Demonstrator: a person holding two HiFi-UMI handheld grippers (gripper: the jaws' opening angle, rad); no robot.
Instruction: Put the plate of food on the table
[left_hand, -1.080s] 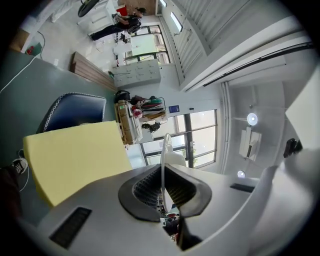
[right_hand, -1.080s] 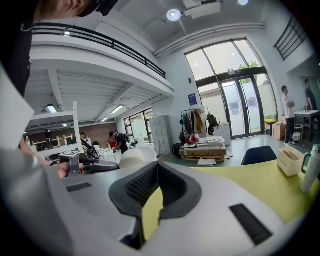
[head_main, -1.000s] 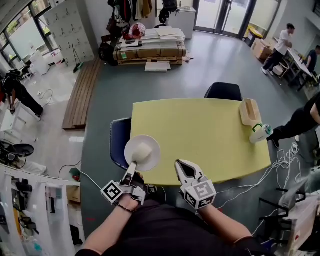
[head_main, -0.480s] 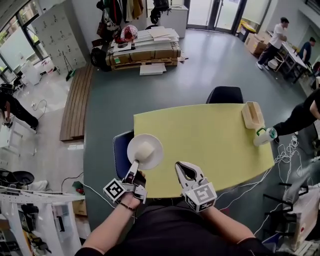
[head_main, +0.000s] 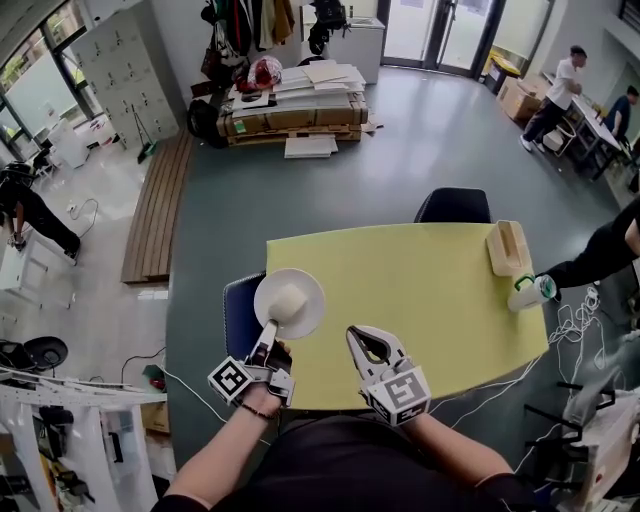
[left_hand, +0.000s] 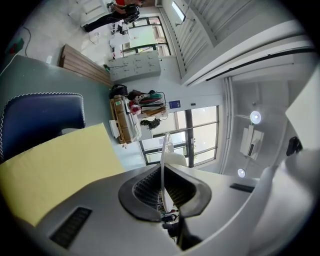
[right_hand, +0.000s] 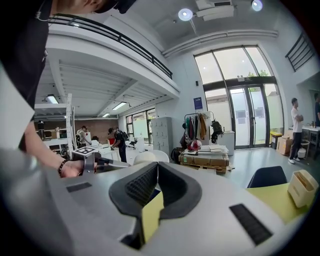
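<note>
A white plate (head_main: 302, 285) with a pale lump of food (head_main: 290, 301) hangs level over the left edge of the yellow table (head_main: 420, 290), partly above a blue chair. My left gripper (head_main: 268, 330) is shut on the plate's near rim. In the left gripper view the plate (left_hand: 164, 145) runs edge-on between the left gripper's (left_hand: 163, 167) pads, with the food (left_hand: 176, 159) to its right. My right gripper (head_main: 353, 333) hovers over the table's near edge, shut and empty. In the right gripper view the right gripper (right_hand: 157, 165) has its tips meeting.
The blue chair (head_main: 238, 300) stands at the table's left side, a dark chair (head_main: 453, 205) at its far side. A wooden holder (head_main: 508, 248) and a white-green cup (head_main: 527, 291) sit at the table's right end, where a person's arm reaches in. Cables (head_main: 580, 320) lie on the floor.
Only the head view has shifted a little. Both grippers and the plate keep their places relative to the table.
</note>
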